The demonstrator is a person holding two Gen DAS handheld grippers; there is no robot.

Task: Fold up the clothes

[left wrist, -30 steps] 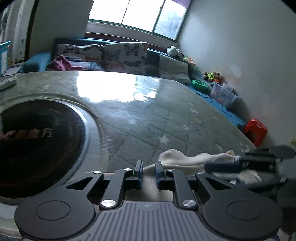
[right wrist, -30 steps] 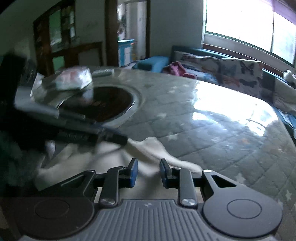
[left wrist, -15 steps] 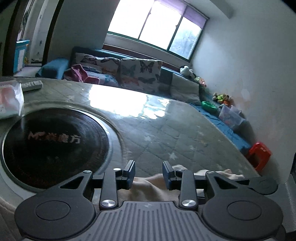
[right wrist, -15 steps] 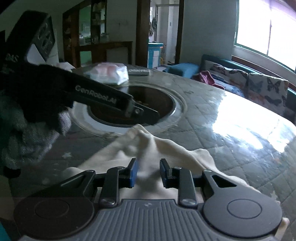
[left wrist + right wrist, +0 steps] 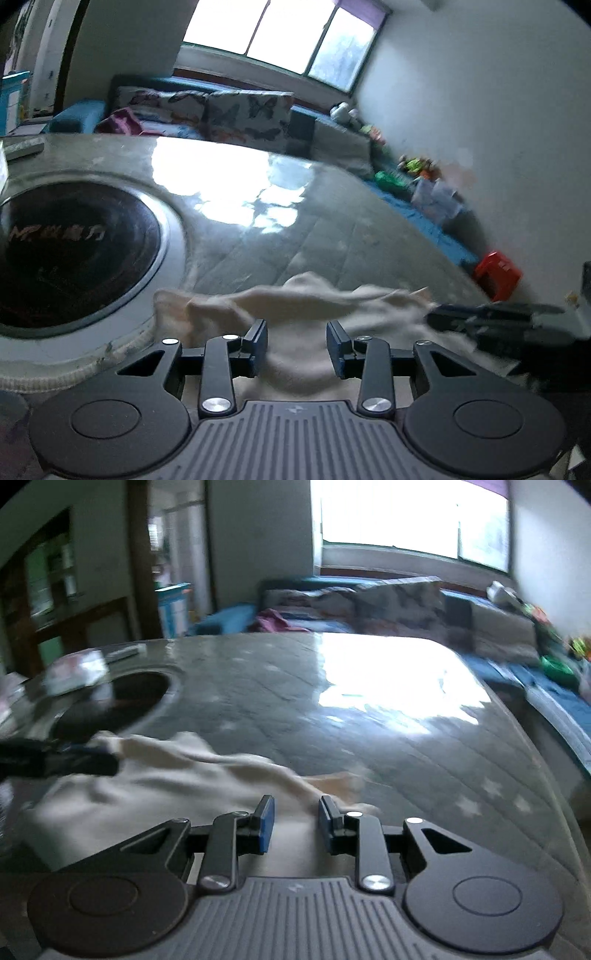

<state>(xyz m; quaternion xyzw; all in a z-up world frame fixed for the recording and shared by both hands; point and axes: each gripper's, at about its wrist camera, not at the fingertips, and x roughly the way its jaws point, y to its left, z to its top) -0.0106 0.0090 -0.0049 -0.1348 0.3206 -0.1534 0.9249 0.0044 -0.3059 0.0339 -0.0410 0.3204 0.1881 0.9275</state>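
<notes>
Cloth (image 5: 295, 306) rumpled on table (image 5: 406, 738) | left gripper (image 5: 297, 341) agape, empty | right gripper (image 5: 293, 821) agape, empty

A bright window (image 5: 284, 35) fills the top centre of the left wrist view, and its daylight glares off the glossy, quilted star-print table cover (image 5: 280, 236) in mid-frame. Below the window a blue sofa (image 5: 229, 110) with butterfly-print cushions (image 5: 247, 114) runs along the wall, while a white wall (image 5: 480, 110) takes the upper right and a red plastic stool (image 5: 496, 275) sits at the right edge. In the right wrist view a dark wooden doorway (image 5: 144, 565) stands at the upper left.
</notes>
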